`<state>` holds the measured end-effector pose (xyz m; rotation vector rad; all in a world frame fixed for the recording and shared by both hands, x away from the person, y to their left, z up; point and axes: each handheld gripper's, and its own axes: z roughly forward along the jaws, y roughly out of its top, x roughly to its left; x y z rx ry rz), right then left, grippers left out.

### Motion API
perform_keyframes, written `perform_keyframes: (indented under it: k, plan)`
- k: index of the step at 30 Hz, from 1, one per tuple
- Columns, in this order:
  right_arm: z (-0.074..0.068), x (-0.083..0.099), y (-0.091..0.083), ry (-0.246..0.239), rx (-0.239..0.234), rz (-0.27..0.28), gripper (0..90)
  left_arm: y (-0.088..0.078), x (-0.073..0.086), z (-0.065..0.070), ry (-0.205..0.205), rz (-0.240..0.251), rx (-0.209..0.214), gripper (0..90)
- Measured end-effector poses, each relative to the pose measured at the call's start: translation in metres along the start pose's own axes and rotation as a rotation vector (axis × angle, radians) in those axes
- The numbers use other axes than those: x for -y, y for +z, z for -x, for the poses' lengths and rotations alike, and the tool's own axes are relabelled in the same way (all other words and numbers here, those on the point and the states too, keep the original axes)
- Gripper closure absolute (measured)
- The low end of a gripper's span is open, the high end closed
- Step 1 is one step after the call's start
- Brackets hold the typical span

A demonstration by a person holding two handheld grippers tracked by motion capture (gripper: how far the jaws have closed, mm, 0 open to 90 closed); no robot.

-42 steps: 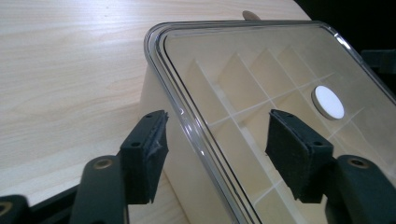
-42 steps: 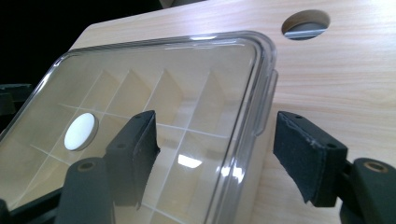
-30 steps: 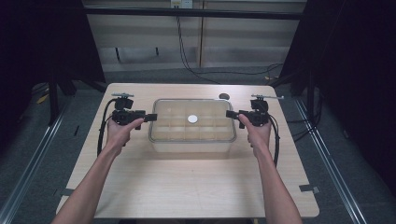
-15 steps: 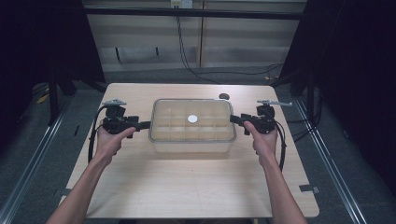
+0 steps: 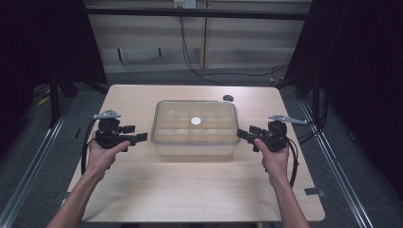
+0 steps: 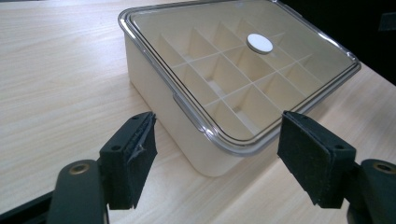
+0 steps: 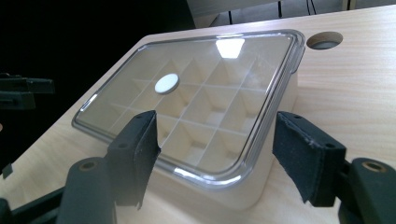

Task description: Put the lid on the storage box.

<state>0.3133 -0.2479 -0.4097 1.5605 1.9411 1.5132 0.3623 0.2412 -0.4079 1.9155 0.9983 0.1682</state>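
No readable text, labels or nos. anywhere.

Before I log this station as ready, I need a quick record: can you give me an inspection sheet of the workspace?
Surface: wooden table, round hole near far edge.
Job's things: divided box at centre, clear lid on, white disc at lid's middle.
Clutter: nothing seen.
Grippers: left gripper and right gripper open, flanking the box, not touching.
Cables: black loop from each gripper; more on the floor behind.
Surroundings: dark curtains, floor rails.

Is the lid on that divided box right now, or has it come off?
On. The clear lid sits flat over the cream box, its rim seated all round in both claw views; the compartments show through it, seemingly empty.
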Motion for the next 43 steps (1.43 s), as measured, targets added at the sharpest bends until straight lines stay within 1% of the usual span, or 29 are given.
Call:
perform_keyframes:
  k: [3,5,7,8,9,12,14,16,17,21,22,23,24,25,26,28,29,30,32,33,34,35,36,38,39,40,41,42,43]
  plan:
    - [-0.004,0.006,-0.007,-0.013,0.0,-0.007,30.9,-0.004,0.01,0.002,-0.007,0.0,0.001,27.8]
    - [-0.007,0.012,-0.012,-0.027,-0.001,-0.012,30.3,-0.005,0.015,0.004,-0.002,-0.008,-0.001,27.8]
    - [-0.01,0.017,-0.016,-0.024,-0.011,-0.003,29.1,-0.007,0.021,0.008,0.021,-0.024,-0.015,27.6]
    - [-0.012,0.02,-0.019,-0.025,-0.016,0.001,29.0,-0.009,0.024,0.01,0.018,-0.019,-0.015,27.3]
    - [-0.013,0.023,-0.022,-0.031,-0.013,0.008,28.9,-0.011,0.027,0.011,0.022,-0.015,-0.012,27.3]
    - [-0.017,0.031,-0.028,-0.043,-0.001,0.004,29.0,-0.015,0.036,0.016,0.035,-0.035,-0.016,27.3]
    - [-0.018,0.037,-0.031,-0.04,0.003,-0.008,28.9,-0.018,0.044,0.018,0.031,-0.037,-0.013,27.2]
    - [-0.019,0.042,-0.035,-0.045,0.011,-0.013,29.0,-0.019,0.051,0.02,0.028,-0.063,-0.014,27.3]
    - [-0.02,0.045,-0.036,-0.043,0.016,-0.016,28.9,-0.02,0.055,0.021,0.02,-0.063,-0.019,27.2]
    - [-0.022,0.059,-0.042,-0.047,0.008,-0.025,29.0,-0.027,0.072,0.025,-0.001,-0.061,-0.011,27.0]
    - [-0.022,0.063,-0.043,-0.048,0.01,-0.035,29.0,-0.029,0.075,0.026,0.0,-0.062,-0.013,26.9]
    - [-0.022,0.066,-0.043,-0.052,0.016,-0.042,29.1,-0.03,0.079,0.027,0.011,-0.075,-0.017,26.9]
    - [-0.021,0.07,-0.044,-0.056,0.032,-0.052,29.3,-0.032,0.083,0.028,0.011,-0.081,-0.023,26.9]
    - [-0.019,0.073,-0.046,-0.048,0.035,-0.054,29.3,-0.034,0.086,0.029,0.006,-0.077,-0.029,26.8]
    - [-0.019,0.077,-0.048,-0.031,0.031,-0.05,29.3,-0.036,0.091,0.03,0.001,-0.069,-0.041,26.9]
    - [-0.018,0.082,-0.054,-0.032,0.031,-0.041,29.0,-0.039,0.099,0.032,0.007,-0.076,-0.047,27.2]
    - [-0.019,0.084,-0.057,-0.032,0.031,-0.044,27.7,-0.04,0.103,0.032,-0.006,-0.078,-0.045,27.1]
    - [-0.019,0.086,-0.059,-0.033,0.028,-0.047,27.5,-0.041,0.106,0.033,-0.005,-0.08,-0.037,27.0]
    - [-0.019,0.092,-0.065,-0.027,0.031,-0.044,27.6,-0.044,0.111,0.035,-0.002,-0.081,-0.054,27.1]
    - [-0.018,0.095,-0.068,-0.023,0.037,-0.046,27.5,-0.044,0.113,0.036,-0.013,-0.079,-0.04,27.0]
    - [-0.017,0.097,-0.07,-0.021,0.042,-0.035,27.5,-0.044,0.115,0.036,-0.014,-0.085,-0.035,27.0]
    - [-0.016,0.1,-0.073,-0.02,0.046,-0.023,27.5,-0.044,0.118,0.037,-0.012,-0.088,-0.047,27.0]
    - [-0.015,0.103,-0.075,-0.012,0.053,-0.02,27.5,-0.045,0.119,0.037,-0.016,-0.098,-0.041,26.9]
    - [-0.014,0.108,-0.077,-0.026,0.076,-0.032,26.9,-0.047,0.122,0.036,-0.006,-0.121,-0.027,26.0]
    - [-0.014,0.11,-0.077,-0.04,0.091,-0.054,26.8,-0.048,0.123,0.035,-0.004,-0.119,-0.037,25.9]
    - [-0.014,0.112,-0.076,-0.065,0.116,-0.07,26.5,-0.05,0.124,0.035,-0.005,-0.106,-0.059,26.7]
    - [-0.013,0.114,-0.076,-0.068,0.124,-0.076,26.3,-0.052,0.124,0.035,0.0,-0.091,-0.066,26.7]
    - [-0.01,0.116,-0.075,-0.049,0.115,-0.075,26.3,-0.053,0.124,0.035,-0.003,-0.089,-0.055,26.7]
    - [-0.008,0.117,-0.075,-0.043,0.115,-0.077,26.3,-0.051,0.125,0.034,-0.009,-0.1,-0.055,26.5]
